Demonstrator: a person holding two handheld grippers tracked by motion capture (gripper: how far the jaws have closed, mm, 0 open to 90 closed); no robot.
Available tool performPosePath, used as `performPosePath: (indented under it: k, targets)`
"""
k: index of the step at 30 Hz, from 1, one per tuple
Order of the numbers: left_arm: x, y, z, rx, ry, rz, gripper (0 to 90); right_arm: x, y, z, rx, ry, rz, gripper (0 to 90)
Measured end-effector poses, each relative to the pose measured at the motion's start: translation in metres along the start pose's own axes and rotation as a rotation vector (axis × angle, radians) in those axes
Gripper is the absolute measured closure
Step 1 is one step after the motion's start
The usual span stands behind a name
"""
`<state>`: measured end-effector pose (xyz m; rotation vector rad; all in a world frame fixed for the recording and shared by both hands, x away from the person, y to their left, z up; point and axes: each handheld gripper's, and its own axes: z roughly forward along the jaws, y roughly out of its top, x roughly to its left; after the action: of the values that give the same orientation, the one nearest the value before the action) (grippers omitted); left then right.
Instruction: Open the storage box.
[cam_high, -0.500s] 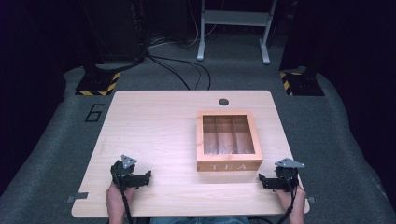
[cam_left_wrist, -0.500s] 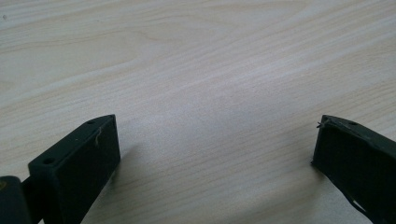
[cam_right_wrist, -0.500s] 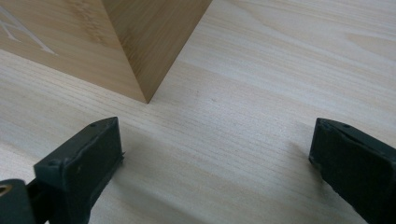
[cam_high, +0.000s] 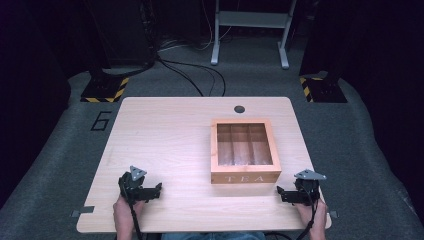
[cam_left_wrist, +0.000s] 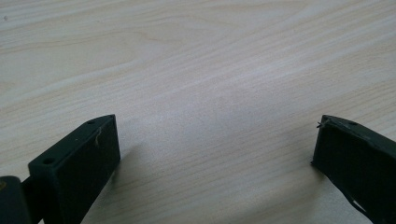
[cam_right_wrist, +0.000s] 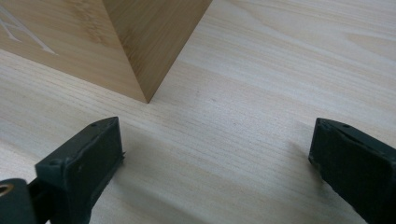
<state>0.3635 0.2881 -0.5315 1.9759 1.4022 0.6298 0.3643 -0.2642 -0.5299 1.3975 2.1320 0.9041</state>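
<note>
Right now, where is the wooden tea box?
In the high view, the tea box stands right of the table's centre, just ahead of the right claw.

Each forearm comes in bare, no sleeve showing. The left hand-held gripper (cam_high: 158, 188) is matte black, blocky, topped by a grey three-cornered plate at its 12 o'clock, with a black cable trailing back toward 6 o'clock. The right hand-held gripper (cam_high: 280, 192) matches it. Close up, the jaws are thick black slabs with small screw holes near their tips.
</note>
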Motion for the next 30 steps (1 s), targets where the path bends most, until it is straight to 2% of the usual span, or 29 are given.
performPosePath:
  k: [3,9,10,13,14,17,21,26,30]
  targets:
    - [-0.001,0.000,0.001,-0.010,0.005,-0.008,0.4,0.000,0.000,0.000,-0.006,0.002,-0.002,2.6]
    - [-0.001,0.000,0.000,-0.004,0.007,0.002,0.4,0.000,0.000,0.000,-0.001,0.008,-0.002,0.3]
    - [0.000,0.000,0.000,-0.002,0.005,0.002,0.4,0.000,0.001,0.000,0.015,0.011,-0.004,0.0]
    - [-0.001,0.000,0.000,-0.003,0.004,0.000,0.4,-0.001,0.002,0.000,0.010,0.026,-0.005,0.0]
    - [-0.001,0.000,0.000,-0.003,0.006,0.001,0.4,0.000,0.003,-0.001,0.018,0.047,0.016,0.0]
    - [-0.001,0.000,0.000,-0.005,0.005,-0.002,0.4,0.002,0.007,-0.004,-0.013,0.075,0.007,0.0]
    - [-0.001,0.000,0.000,-0.006,0.007,-0.001,0.4,0.011,0.021,-0.012,-0.062,0.120,-0.008,0.0]
    - [0.000,0.000,0.000,-0.005,0.009,0.002,0.4,0.018,0.035,-0.012,-0.094,0.142,-0.041,0.9]
    - [0.000,0.000,0.000,-0.001,0.004,0.001,0.4,0.022,0.041,-0.012,-0.105,0.145,-0.047,4.3]
